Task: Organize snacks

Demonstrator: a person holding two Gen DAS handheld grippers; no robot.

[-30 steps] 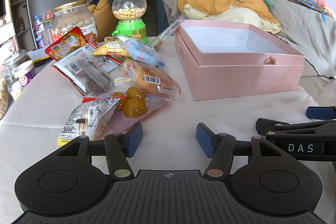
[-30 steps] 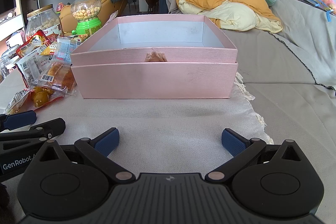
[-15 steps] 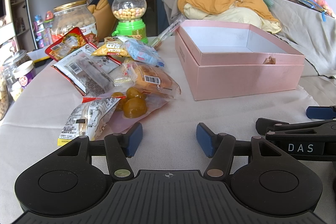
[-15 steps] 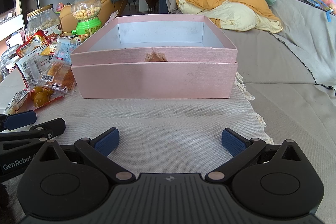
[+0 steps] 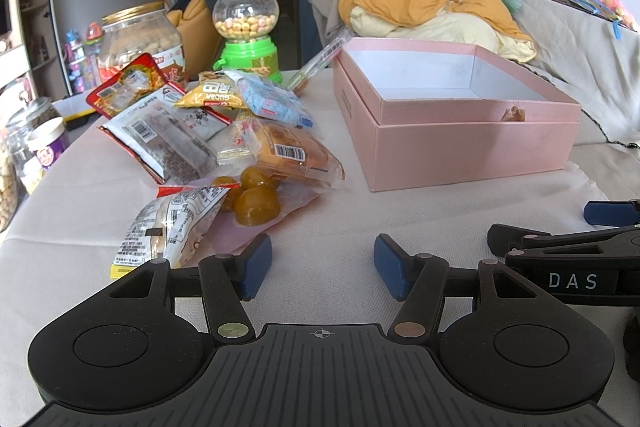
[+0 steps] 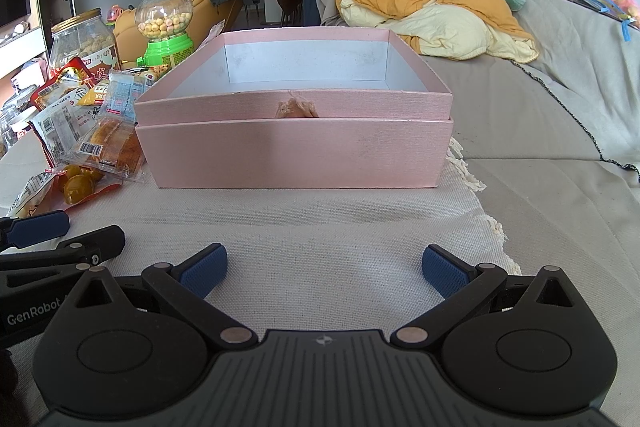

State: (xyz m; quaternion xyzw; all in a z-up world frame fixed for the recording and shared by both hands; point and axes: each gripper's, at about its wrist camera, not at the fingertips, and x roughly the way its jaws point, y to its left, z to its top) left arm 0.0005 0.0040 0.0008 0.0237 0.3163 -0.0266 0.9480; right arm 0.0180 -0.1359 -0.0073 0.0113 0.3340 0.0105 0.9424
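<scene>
Resting, both tools, low over the cloth with nothing between the pads.
Left gripper (image 5: 322, 263): your fingers (image 5: 256, 265) are spread apart and bare; the left pad sits just beside the edge of the clear bag of amber candies (image 5: 256, 201).
Right gripper (image 6: 322, 267): spread wider still, carrying nothing, aimed square at the near wall of the pink box (image 6: 294, 155).
Change: none that I can find. Compared with the views from a second ago and half a second ago, neither tool, no packet and no box has shifted. You are paused at the start, so judge the task as not begun.
Snack pile (image 5: 208, 135): heaped left of the box on the white cloth (image 5: 332, 219). Nearest you is the white printed packet (image 5: 168, 227), partly overlapping the candy bag; behind them the wrapped bun (image 5: 288, 151), a blue packet (image 5: 268, 99), a yellow one (image 5: 212, 95) and a red one (image 5: 128, 83).
Box interior: what shows of the floor is bare; the front strip is hidden behind the near wall. A small brown scrap (image 6: 296, 109) sits at the near rim, identity unclear.
Behind: peanut jar (image 5: 140, 43) and green candy dispenser (image 5: 246, 31), well apart from your pads.
Next, as a judgement: your left tool is best placed; the white packet or candy bag is the short reach, then across to the box.
Risk: slick overlapping film, so one packet may drag its neighbour.
</scene>
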